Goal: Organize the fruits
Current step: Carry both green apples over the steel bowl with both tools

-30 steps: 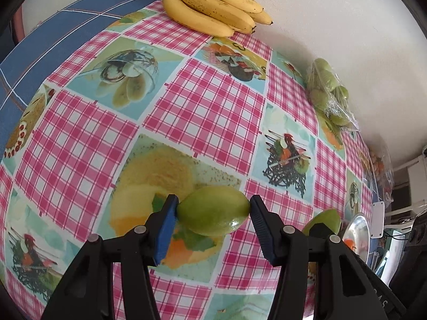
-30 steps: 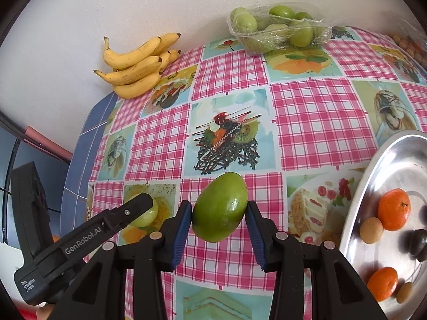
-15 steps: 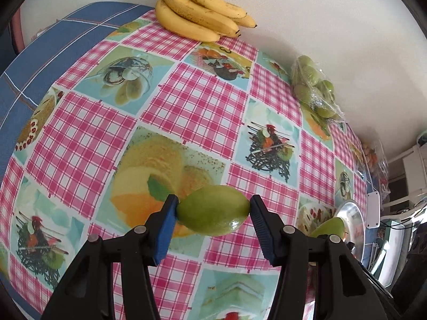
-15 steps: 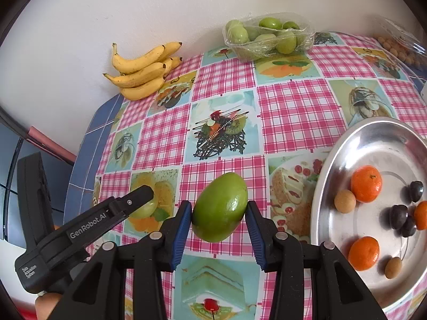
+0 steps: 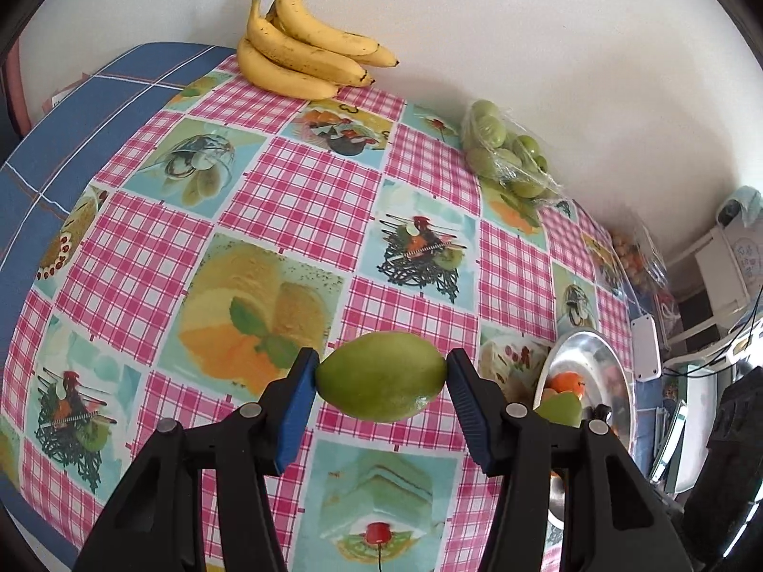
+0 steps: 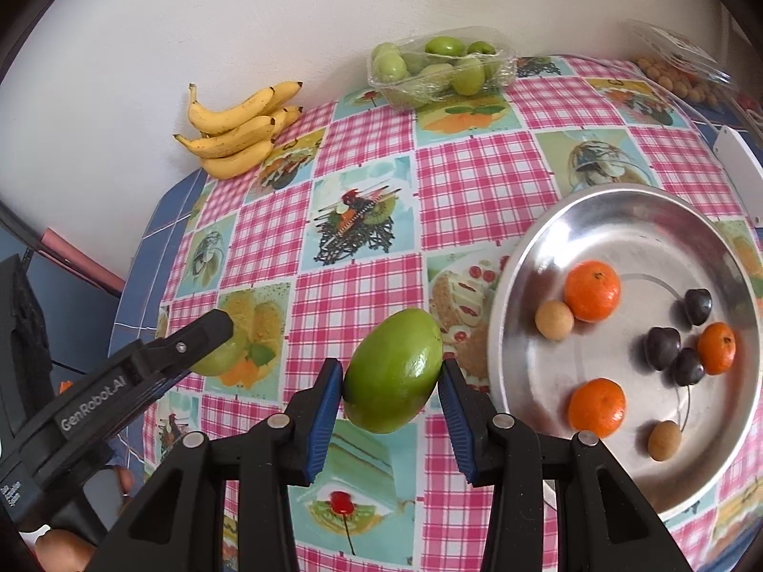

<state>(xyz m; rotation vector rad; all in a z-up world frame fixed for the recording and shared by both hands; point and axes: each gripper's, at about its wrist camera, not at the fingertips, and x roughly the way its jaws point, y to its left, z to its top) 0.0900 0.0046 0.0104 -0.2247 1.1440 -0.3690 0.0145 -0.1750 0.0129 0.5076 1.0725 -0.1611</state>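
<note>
Mangoes hung pinched above the tablecloth (image 6: 477, 181): one mango (image 5: 381, 375) in the left gripper (image 5: 381, 381), another mango (image 6: 393, 372) in the right gripper (image 6: 392, 381). Right of those tongs lay a steel plate (image 6: 634, 219) holding tangerines (image 6: 592, 291); beyond, bananas (image 6: 236, 131) against the wall.

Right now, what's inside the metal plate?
In the metal plate: three oranges, two small tan fruits and three dark plums. Its near rim is hidden behind the right gripper arm.

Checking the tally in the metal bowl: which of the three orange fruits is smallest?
The orange fruit at the right of the metal bowl, touching the dark fruits; the other two are clearly bigger.
</note>
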